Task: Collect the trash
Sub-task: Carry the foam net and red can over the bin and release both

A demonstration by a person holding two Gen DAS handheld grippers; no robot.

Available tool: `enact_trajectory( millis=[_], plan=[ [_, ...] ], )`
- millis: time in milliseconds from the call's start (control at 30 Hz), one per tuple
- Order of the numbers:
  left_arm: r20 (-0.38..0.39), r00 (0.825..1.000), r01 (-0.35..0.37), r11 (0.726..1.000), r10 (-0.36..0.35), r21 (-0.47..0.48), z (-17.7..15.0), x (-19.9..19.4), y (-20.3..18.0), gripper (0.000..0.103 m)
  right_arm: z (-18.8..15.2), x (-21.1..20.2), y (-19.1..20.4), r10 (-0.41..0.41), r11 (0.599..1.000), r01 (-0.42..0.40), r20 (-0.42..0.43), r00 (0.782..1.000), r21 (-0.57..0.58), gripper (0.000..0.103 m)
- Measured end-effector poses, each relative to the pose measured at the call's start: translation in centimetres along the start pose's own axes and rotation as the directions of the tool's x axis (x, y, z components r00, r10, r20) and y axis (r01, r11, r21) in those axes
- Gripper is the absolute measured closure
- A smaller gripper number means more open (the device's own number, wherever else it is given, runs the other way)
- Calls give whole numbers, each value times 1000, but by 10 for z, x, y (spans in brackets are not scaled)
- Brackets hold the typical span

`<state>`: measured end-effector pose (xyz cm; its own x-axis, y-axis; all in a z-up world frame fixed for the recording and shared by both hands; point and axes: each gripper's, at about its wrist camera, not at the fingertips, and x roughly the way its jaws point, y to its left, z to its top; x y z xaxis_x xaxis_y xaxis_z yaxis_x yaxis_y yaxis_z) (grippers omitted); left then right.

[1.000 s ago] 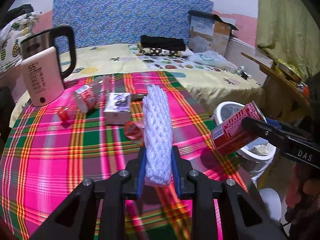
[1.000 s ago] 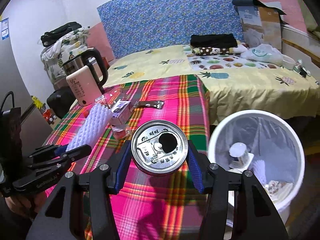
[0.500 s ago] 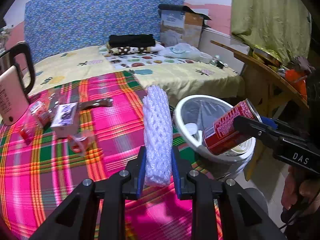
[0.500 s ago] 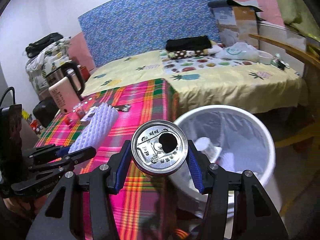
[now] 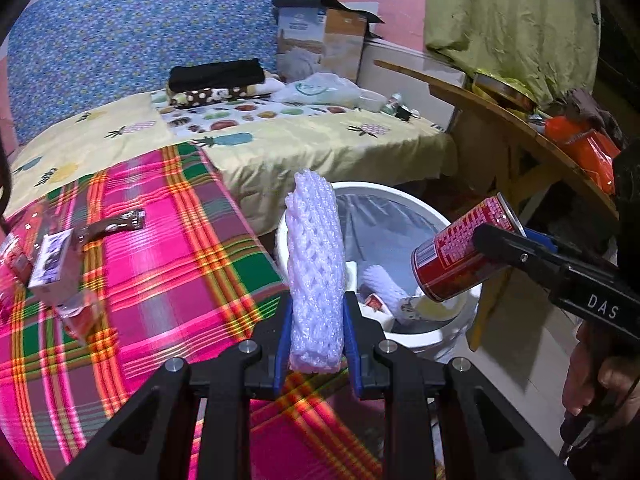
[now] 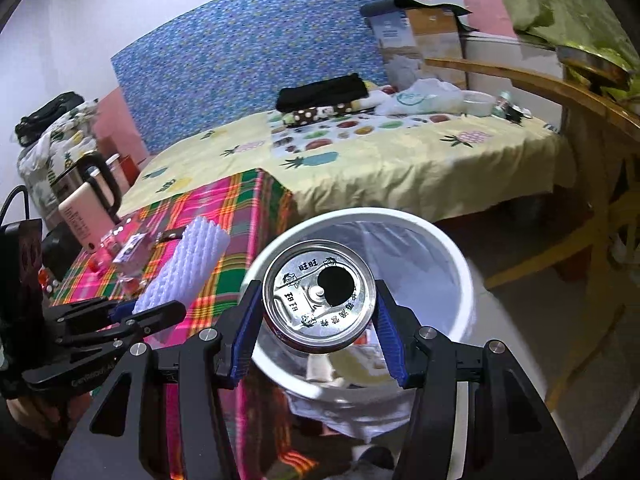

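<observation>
My left gripper (image 5: 316, 350) is shut on a white foam net sleeve (image 5: 316, 264), held at the table's right edge beside the white trash bin (image 5: 424, 210). My right gripper (image 6: 318, 328) is shut on a red drink can (image 6: 320, 304), its opened top facing the camera, held over the bin (image 6: 452, 256). In the left wrist view the can (image 5: 460, 256) hangs tilted above the bin's right side. The foam sleeve also shows in the right wrist view (image 6: 184, 272). The bin holds another foam sleeve (image 5: 386, 286) and scraps.
The plaid table (image 5: 152, 264) carries a small box (image 5: 52, 264), a brown wrapper (image 5: 110, 224) and plastic scraps (image 5: 80, 316). A kettle (image 6: 86, 204) stands at its far side. A bed (image 5: 280, 136) lies behind. A wooden table (image 5: 512, 128) stands right of the bin.
Both grippers have swung right from over the table to the bin. The can is now above the bin's opening and the foam sleeve is at its left rim.
</observation>
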<state>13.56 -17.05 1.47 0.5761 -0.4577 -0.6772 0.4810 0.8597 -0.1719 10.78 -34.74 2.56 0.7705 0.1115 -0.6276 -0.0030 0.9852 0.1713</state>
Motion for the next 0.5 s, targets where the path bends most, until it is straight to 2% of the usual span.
enact_trajectory(
  millis=[233, 500],
  plan=[
    [-41, 998, 41, 999, -40, 21, 1, 24, -18, 78, -5, 6, -16, -24, 999, 25, -29, 999, 30, 49],
    [-92, 994, 59, 998, -58, 8, 2, 48, -21, 78, -10, 16, -31, -22, 998, 27, -76, 997, 59, 49]
  ],
)
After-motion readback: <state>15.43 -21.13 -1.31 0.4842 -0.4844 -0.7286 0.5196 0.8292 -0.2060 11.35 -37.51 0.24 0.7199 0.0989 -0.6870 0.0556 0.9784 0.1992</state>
